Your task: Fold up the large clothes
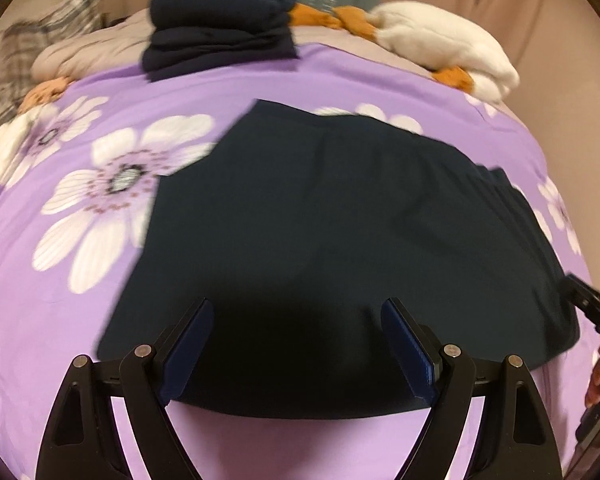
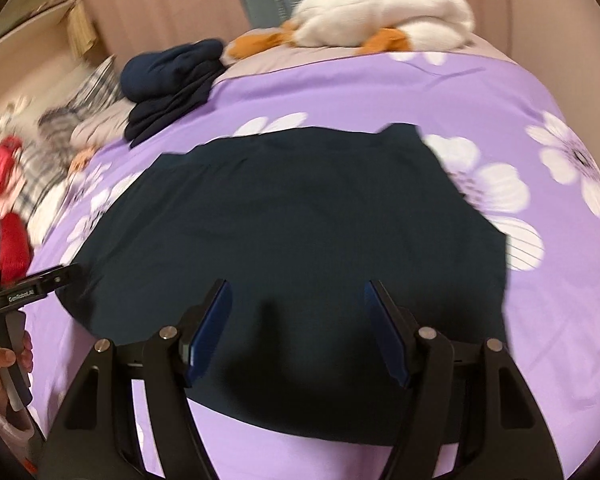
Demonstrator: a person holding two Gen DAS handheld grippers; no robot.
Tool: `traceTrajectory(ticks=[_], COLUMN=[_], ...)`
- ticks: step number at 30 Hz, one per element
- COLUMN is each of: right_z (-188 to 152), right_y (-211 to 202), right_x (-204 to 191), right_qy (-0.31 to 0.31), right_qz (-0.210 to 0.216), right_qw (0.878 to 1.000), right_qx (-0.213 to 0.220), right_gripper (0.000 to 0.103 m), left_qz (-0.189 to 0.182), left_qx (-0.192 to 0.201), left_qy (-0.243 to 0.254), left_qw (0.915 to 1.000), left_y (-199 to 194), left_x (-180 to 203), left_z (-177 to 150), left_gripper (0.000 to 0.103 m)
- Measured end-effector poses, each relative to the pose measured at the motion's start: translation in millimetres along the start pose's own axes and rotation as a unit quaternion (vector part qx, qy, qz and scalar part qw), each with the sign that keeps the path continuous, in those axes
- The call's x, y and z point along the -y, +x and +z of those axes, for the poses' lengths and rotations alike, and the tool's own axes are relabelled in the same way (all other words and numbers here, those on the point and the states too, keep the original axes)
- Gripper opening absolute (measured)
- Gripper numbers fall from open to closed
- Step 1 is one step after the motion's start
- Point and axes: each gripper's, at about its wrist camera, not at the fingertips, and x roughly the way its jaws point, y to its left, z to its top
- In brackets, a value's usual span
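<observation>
Claws both gape wide, holding nothing: left gripper (image 1: 298,346) and right gripper (image 2: 298,330) hover above the dark garment (image 1: 340,240).

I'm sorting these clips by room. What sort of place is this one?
Most likely a bedroom: clothes are being folded on a bed with a purple floral bedsheet, a plaid pillow at its head, and a white plush goose lying on it.

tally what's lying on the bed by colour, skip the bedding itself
Dark navy: 2, the flat garment and the folded stack
White with orange: 1, the plush toy
Plaid grey: 1, the pillow or cloth at the bed's far left edge
Red: 1, the fabric at the left edge, too blurred to identify
Total: 5
</observation>
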Motion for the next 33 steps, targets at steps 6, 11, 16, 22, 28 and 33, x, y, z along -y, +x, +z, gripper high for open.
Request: traceTrajectory(ticks=[6,11,16,22,28,33], right_z=[-8.1,-18.6,-21.0,-25.3,-26.7,-28.5], right_y=[30.4,37.9,33.3,27.1,23.8,21.2], right_x=[-22.4,-14.1,-8.0,-7.5,-3.1,0.2], right_qy=[-0.038,-0.042,-0.032,-0.029,-0.018,-0.013], right_qz=[-0.010,-0.016,-0.015,-0.017,-0.013,-0.020], right_qw=[0.999,0.998,0.999,0.999,0.999,0.999], right_qx=[-0.032,-0.040,-0.035,-0.031,-0.029,-0.027], right_gripper=[0.068,0.068,0.067,0.067,0.067,0.067], left_qz=[0.021,0.018,0.015,0.015,0.016,0.018], left_qx=[-0.019,-0.021,-0.021,-0.023,-0.025,-0.026], left_qy=[0.034,0.030,0.017,0.002,-0.008,-0.010], left_qw=[0.9990,0.9991,0.9995,0.9996,0.9995,0.9995], left_y=[25.6,25.2,24.1,21.6,18.0,17.0], left_x=[21.1,18.0,12.8,4.5,-2.3,-5.2], left_z=[-11.5,-10.1,-13.5,-14.8,-17.4,-17.5], left_gripper=[0.085,0.085,0.085,0.085,0.085,0.085])
